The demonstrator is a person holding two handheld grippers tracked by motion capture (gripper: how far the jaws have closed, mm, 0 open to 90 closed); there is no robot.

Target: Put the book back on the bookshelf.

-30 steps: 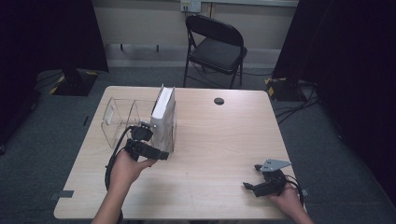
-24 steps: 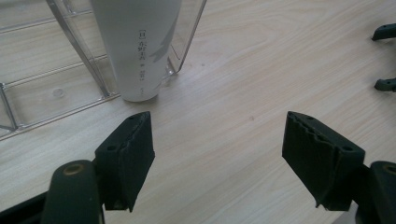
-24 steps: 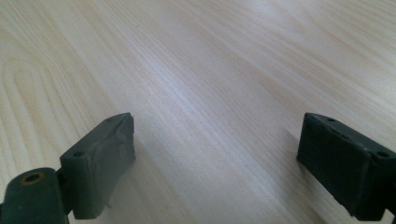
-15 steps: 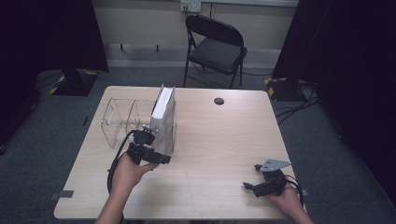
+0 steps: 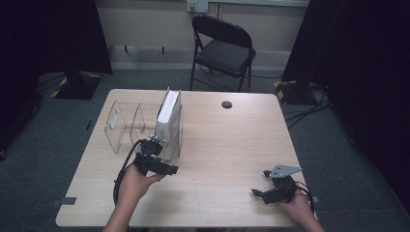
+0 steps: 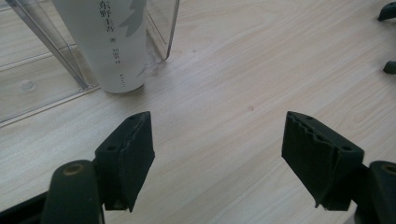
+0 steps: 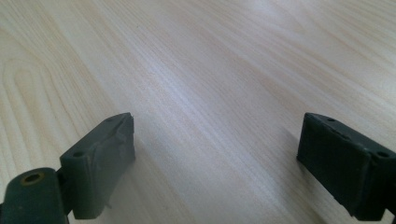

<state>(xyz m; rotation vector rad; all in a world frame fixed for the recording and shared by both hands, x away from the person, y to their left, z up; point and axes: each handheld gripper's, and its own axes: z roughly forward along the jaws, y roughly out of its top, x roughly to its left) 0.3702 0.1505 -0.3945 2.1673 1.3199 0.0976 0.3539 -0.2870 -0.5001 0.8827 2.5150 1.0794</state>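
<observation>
My left gripper (image 5: 167, 169) sits just in front of the white book (image 5: 168, 123), jaws spread wide with nothing between them. The book stands upright, spine toward me, in the right-hand compartment of the clear acrylic organizer (image 5: 126, 126) on the left part of the table (image 5: 232, 145). In the left gripper view the spine (image 6: 114, 44) is up and to the left of my open jaws, so I judge I should turn the hand toward it, centre the spine between the pads, and avoid catching the clear divider (image 6: 51, 46) alongside. My right gripper (image 5: 271, 192) rests well apart near the front right edge, also wide open and empty.
</observation>
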